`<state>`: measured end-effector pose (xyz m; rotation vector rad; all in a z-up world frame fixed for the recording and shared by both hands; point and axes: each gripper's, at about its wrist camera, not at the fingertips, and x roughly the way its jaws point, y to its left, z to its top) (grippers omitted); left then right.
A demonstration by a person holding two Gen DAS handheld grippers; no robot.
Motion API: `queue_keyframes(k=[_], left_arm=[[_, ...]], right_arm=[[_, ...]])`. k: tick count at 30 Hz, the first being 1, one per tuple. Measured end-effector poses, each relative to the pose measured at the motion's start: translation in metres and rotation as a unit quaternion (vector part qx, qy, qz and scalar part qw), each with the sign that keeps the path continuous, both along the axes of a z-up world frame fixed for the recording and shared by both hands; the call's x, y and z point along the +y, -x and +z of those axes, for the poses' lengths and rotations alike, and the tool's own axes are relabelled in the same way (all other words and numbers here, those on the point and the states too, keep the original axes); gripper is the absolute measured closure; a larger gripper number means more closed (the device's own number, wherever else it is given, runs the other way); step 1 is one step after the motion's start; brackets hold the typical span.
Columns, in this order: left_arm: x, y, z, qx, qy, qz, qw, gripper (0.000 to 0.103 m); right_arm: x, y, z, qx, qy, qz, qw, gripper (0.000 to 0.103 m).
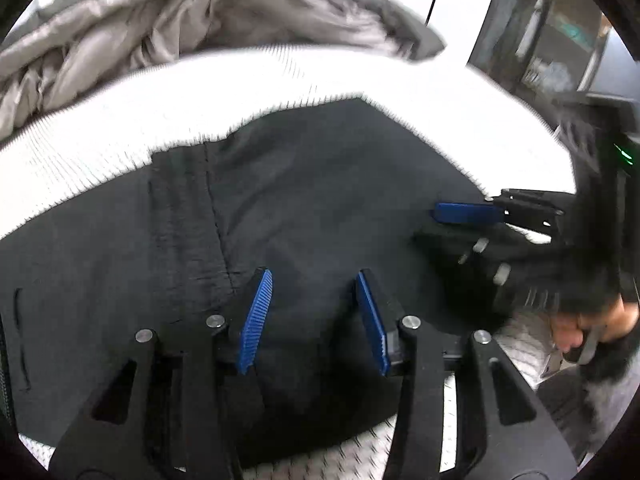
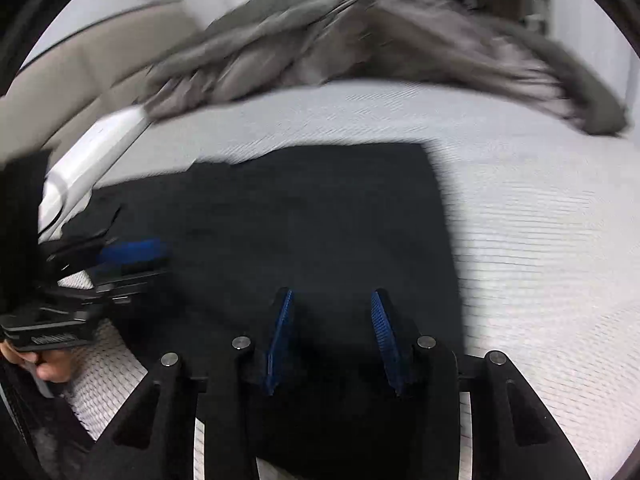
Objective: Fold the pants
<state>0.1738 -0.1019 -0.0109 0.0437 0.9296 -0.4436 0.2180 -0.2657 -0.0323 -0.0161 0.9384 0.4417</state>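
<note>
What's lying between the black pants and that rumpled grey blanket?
Only bare white mattress separates the black pants from the grey blanket; the right wrist view shows it best.

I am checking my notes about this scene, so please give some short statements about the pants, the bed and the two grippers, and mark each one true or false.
1. The pants are black. True.
2. The pants lie on a wooden floor. False: they lie on a white mattress.
3. A grey blanket is heaped behind the pants. True.
4. The left gripper has red pads. False: its pads are blue.
5. The right gripper is above the pants with a gap between its pads. True.
6. The blanket covers the pants. False: a strip of bare mattress separates them.
</note>
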Motion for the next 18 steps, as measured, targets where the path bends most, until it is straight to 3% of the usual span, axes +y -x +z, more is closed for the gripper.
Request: queue_keyframes(k=[2,4,6,9,12,14,18], left_arm=[[-0.005,-0.002,-0.006,-0.007,-0.019,-0.017,0.9997,0.062],[0.001,-0.001,-0.008,-0.005,-0.016,-0.027,0.9995,0.062],[0.011,0.003,-0.008,0.002,-0.006,-0.028,0.9996,0.062],[0.017,0.008,-0.009,0.002,-0.023,-0.026,0.9994,0.062],[0.021,0.01,0.001,-0.004,-0.028,-0.013,0.9995,0.062],[0.026,0.005,0.015,-0.021,-0.007,0.004,0.9998,0.062],[0.017,-0.023,0.021,-0.027,0.018,0.028,0.9991,0.062]], right_arm=[[0.019,-0.006,-0.012,-0.014,0.052,0.017,0.998,0.061],[0.009,-0.008,-0.015,-0.008,0.044,0.014,0.999,0.062],[-0.024,-0.01,-0.014,-0.002,0.051,-0.032,0.998,0.062],[-0.062,-0.003,-0.014,-0.003,0.071,-0.095,0.993,0.062],[-0.073,0.006,-0.007,-0.01,0.055,-0.093,0.994,0.062],[-0.061,0.004,0.009,-0.037,0.062,-0.095,0.993,0.062],[-0.033,-0.003,0.025,-0.043,0.016,-0.075,0.996,0.062]])
